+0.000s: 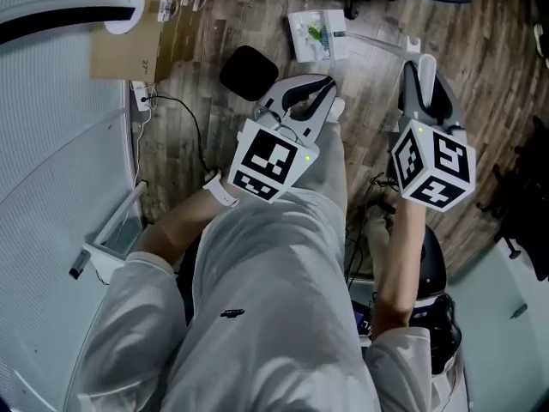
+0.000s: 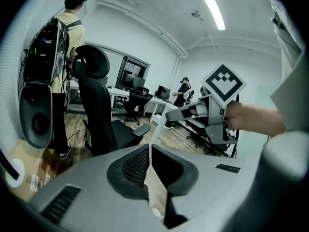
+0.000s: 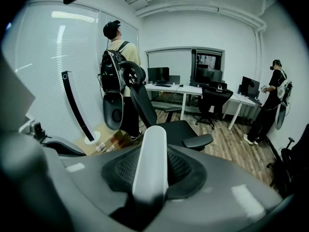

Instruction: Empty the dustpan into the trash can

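Right gripper (image 1: 418, 65) clamped on the white handle (image 3: 150, 163) of the dustpan (image 1: 314, 34); the pan sits at the handle's far end, over the wooden floor (image 1: 214, 50), just ahead of the left gripper (image 1: 319, 88), whose jaws are together, holding nothing

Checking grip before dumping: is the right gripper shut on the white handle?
Shut: the right gripper clamps the white handle, which stands between its jaws.
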A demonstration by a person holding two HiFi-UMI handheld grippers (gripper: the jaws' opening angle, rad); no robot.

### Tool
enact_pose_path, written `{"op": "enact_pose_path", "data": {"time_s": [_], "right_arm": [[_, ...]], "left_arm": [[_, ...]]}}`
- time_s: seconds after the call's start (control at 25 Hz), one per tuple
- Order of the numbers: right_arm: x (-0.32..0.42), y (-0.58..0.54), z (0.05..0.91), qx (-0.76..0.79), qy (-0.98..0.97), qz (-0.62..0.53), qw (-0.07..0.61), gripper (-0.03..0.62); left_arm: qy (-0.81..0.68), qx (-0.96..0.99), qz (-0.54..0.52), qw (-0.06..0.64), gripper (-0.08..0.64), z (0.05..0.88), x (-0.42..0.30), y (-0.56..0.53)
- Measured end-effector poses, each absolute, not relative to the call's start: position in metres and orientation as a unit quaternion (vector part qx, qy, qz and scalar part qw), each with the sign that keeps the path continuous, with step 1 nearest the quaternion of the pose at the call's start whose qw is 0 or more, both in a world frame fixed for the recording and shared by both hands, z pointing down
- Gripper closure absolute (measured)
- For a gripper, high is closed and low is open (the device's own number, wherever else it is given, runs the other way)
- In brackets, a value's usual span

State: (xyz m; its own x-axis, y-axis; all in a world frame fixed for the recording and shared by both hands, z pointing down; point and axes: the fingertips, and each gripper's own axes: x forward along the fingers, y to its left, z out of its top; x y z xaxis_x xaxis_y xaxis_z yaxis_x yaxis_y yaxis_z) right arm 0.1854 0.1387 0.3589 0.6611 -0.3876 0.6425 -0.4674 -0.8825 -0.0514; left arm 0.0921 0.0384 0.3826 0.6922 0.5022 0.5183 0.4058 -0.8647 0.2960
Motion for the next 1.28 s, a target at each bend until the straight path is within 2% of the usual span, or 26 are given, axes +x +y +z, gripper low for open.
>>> {"op": "enact_pose_path", "data": {"time_s": [0.16,0.36,0.48,0.84,1.2,1.24,1.28], "right_arm": [[0.174,0.128,0.329,0.91,-0.246,0.326,0.063,0.468],[0.16,0.117,0.3,0.911,-0.257,0.317,0.063,0.468],[0.152,0.111,0.286,0.911,-0.265,0.31,0.056,0.468],[0.134,0.095,0.252,0.909,-0.291,0.292,0.062,0.468],[0.123,0.073,0.228,0.902,-0.321,0.28,0.071,0.468],[0.122,0.071,0.226,0.9,-0.326,0.28,0.072,0.468],[0.12,0.07,0.224,0.899,-0.33,0.28,0.073,0.468]], "left_arm": [[0.26,0.916,0.293,0.091,0.555,0.372,0.093,0.042],[0.293,0.911,0.276,0.085,0.482,0.363,0.098,0.053],[0.315,0.898,0.296,0.086,0.479,0.369,0.104,0.061],[0.365,0.893,0.262,0.013,0.39,0.369,0.129,0.078],[0.382,0.889,0.251,-0.013,0.388,0.356,0.147,0.074],[0.383,0.89,0.247,-0.015,0.395,0.352,0.148,0.073],[0.385,0.89,0.242,-0.018,0.439,0.35,0.148,0.072]]}}
